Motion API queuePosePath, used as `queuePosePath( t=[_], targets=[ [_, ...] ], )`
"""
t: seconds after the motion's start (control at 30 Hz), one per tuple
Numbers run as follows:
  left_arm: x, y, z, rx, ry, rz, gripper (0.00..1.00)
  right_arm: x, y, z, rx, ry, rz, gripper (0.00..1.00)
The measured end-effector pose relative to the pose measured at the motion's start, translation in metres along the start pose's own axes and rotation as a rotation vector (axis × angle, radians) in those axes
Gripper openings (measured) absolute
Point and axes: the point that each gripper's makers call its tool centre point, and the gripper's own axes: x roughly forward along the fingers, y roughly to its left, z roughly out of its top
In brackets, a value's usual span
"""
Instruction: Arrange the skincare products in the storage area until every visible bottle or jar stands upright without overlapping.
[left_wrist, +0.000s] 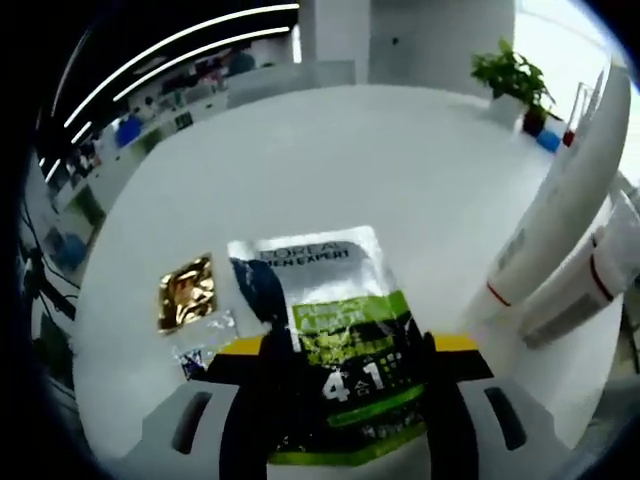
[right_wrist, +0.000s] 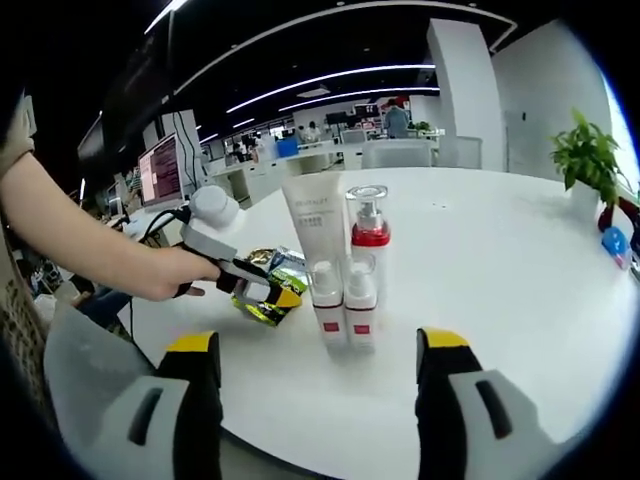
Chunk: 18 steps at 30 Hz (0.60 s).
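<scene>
The bottles look mostly sorted. In the right gripper view a white tube (right_wrist: 314, 228) stands upright at about twelve o'clock from the jaws, with a red-collared pump bottle (right_wrist: 368, 222) just beside it at its three o'clock, and two small white bottles (right_wrist: 343, 305) touching in front of them, all upright and none overlapping, as far as I can judge.

What seems left is the flat stuff. The left gripper (left_wrist: 340, 375) is clenched on a silver and green sachet (left_wrist: 335, 320), which lies low over the white table (left_wrist: 400, 180). A gold sachet (left_wrist: 187, 292) lies at the green one's nine o'clock, with a small clear packet (left_wrist: 200, 345) below it. I'd say these still need a settled place near the bottles.

The right gripper (right_wrist: 318, 370) hangs released, jaws wide apart, holding nothing, the bottles ahead of it.

On the green sachet I can read "L'OREAL MEN EXPERT" and a large "4·1"; the smaller print is too blurred. The tube's lettering is unreadable. A potted plant (right_wrist: 588, 160) sits at the table's far edge, around two o'clock.
</scene>
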Motion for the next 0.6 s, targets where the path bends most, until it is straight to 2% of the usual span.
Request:
queuePosePath(
  t=[0.3, 0.4, 0.43, 0.6],
  targets=[
    [-0.001, -0.006, -0.001, 0.003, -0.014, -0.045, 0.40, -0.001, -0.001, -0.001, -0.009, 0.007, 0.000, 0.80],
    [-0.006, -0.010, 0.001, -0.141, -0.033, -0.093, 0.29, -0.001, -0.001, -0.001, -0.011, 0.007, -0.002, 0.80],
    [-0.007, -0.010, 0.002, -0.155, -0.040, -0.095, 0.24, -0.001, -0.002, -0.001, -0.012, 0.007, -0.002, 0.80],
    [-0.014, -0.013, -0.003, -0.108, -0.034, -0.102, 0.22, -0.002, -0.002, -0.002, -0.018, 0.009, -0.003, 0.80]
  ],
)
